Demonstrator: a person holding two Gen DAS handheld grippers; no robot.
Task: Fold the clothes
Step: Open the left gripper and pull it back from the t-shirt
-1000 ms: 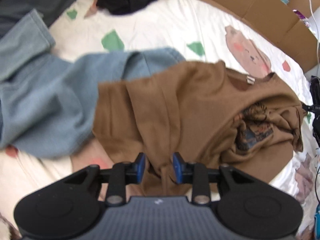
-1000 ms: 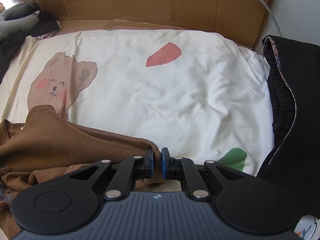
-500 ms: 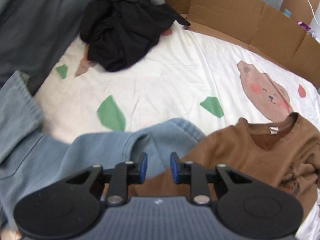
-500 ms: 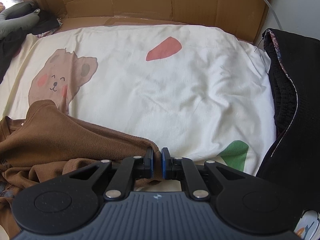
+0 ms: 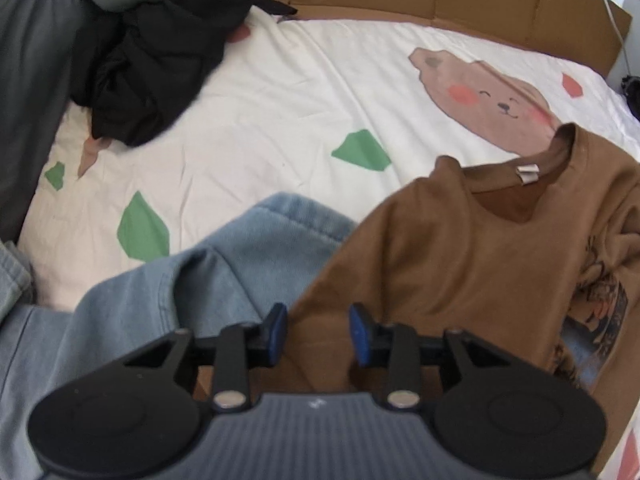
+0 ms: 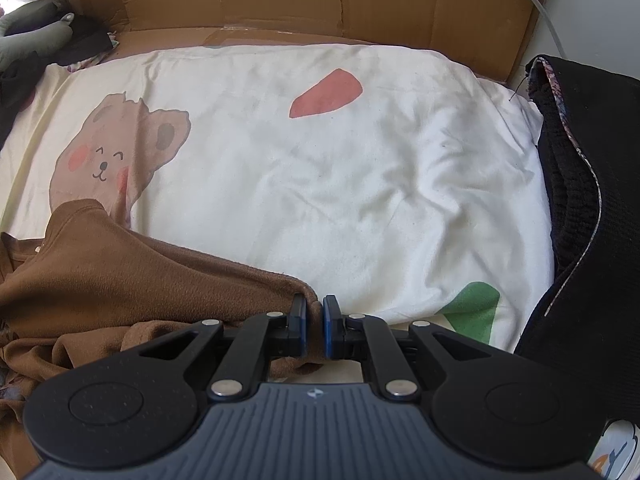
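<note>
On the bed (image 5: 280, 92), a blue garment (image 5: 192, 280) lies left of the brown shirt (image 5: 460, 256). The left claw (image 5: 318, 334) hangs released above the shirt's near left edge, fabric showing between its jaws. The right claw (image 6: 315, 326) is clenched on the shirt's (image 6: 120, 272) right edge.

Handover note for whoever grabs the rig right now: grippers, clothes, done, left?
Left gripper: open, holding nothing, over the near edge of the brown shirt.
Right gripper: shut on a shirt edge, low over the sheet.
Shirt lies rumpled on the sheet, collar away from the left gripper, partly over the blue garment. Black clothes heaped at far left, another black garment at the right.
Done: nothing looks folded.
Left: probably grip the shirt's left side, spread it flat, fold; then the rest.
</note>
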